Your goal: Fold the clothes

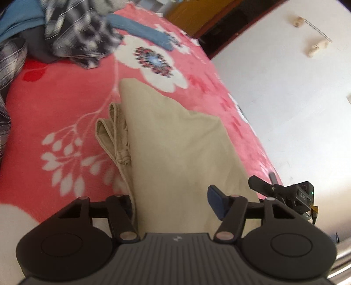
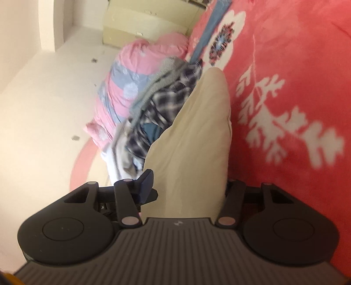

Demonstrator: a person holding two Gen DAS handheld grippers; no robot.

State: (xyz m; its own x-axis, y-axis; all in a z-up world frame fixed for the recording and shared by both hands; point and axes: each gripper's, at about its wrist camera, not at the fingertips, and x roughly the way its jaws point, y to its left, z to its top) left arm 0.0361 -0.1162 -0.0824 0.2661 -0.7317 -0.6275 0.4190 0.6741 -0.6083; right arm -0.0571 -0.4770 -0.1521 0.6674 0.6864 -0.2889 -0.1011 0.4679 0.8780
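Observation:
Beige trousers (image 1: 175, 136) lie folded lengthwise on the red floral blanket (image 1: 54, 105), waistband and belt loop (image 1: 114, 136) at the left. Their near end rises into my left gripper (image 1: 173, 197), which is shut on the cloth; the blue pad of one finger (image 1: 216, 203) shows and the other finger is hidden under fabric. In the right wrist view the same trousers (image 2: 197, 131) run up from my right gripper (image 2: 186, 188), also shut on them, one blue pad (image 2: 145, 186) visible. Part of the right gripper (image 1: 289, 194) shows at the cloth's right corner.
A heap of clothes, with a plaid shirt (image 1: 76, 37) and blue garments (image 1: 140, 30), sits at the blanket's far end. A pink and blue bundle (image 2: 131, 72) lies beyond it. The bed's edge drops to a pale floor (image 1: 285, 87); a wooden door (image 1: 197, 15) stands behind.

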